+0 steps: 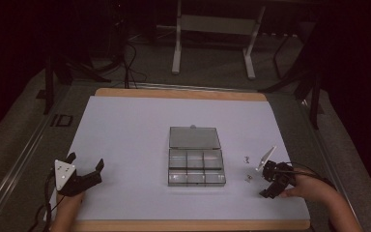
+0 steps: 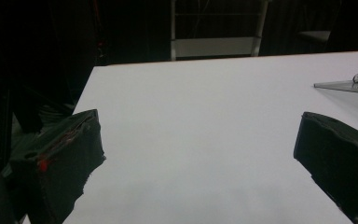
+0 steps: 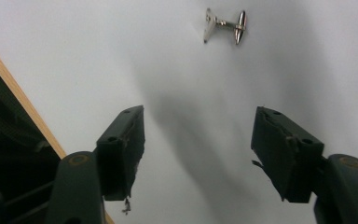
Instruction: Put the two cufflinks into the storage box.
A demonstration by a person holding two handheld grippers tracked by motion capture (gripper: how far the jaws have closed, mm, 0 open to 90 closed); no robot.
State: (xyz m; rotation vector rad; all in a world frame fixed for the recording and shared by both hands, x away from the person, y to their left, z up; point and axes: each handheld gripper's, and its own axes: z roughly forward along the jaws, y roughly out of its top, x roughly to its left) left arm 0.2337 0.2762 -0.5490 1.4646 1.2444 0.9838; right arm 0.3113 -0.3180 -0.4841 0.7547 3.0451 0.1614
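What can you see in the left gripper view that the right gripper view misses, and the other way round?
The left gripper view takes in the clear lid of the box, the table's far edge and a white frame beyond. The right gripper view takes in a small silver cufflink lying ahead of its claw. Both look along open black jaws, holding nothing, over the same white sheet.

The right gripper (image 3: 198,154) points down at the white table surface (image 3: 98,56), its two black jaws spread wide apart with nothing between them. A small silver cufflink (image 3: 224,25) lies on the surface well ahead of the jaws, near the top of the view, clear of both. The jaws cast a soft shadow on the surface. The table's wooden edge (image 3: 23,100) runs diagonally along the left side, dark space beyond it.
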